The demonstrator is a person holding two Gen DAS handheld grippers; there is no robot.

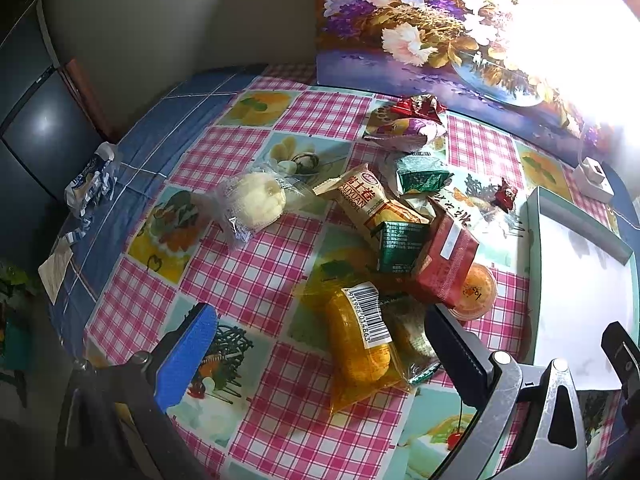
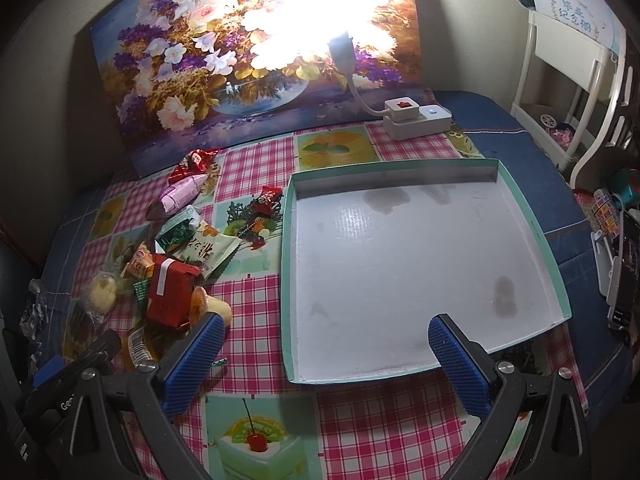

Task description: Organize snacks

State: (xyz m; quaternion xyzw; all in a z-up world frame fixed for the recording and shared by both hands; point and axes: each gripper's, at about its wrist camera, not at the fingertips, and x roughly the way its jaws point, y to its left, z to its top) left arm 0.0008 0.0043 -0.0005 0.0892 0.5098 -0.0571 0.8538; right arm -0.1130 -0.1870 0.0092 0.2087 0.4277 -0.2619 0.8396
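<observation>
**Hovering over the snack pile, tray waiting empty**

Spreading wide and holding nothing, the left gripper (image 1: 320, 360) is hanging right over the orange bun packet (image 1: 360, 344), whose long axis is running roughly along the fingers, away from the camera. The right gripper (image 2: 326, 354), also spread and empty, is sitting over the near edge of the teal-rimmed tray (image 2: 532, 236). Left of that tray the snacks are lying heaped; the tray is holding none.
</observation>
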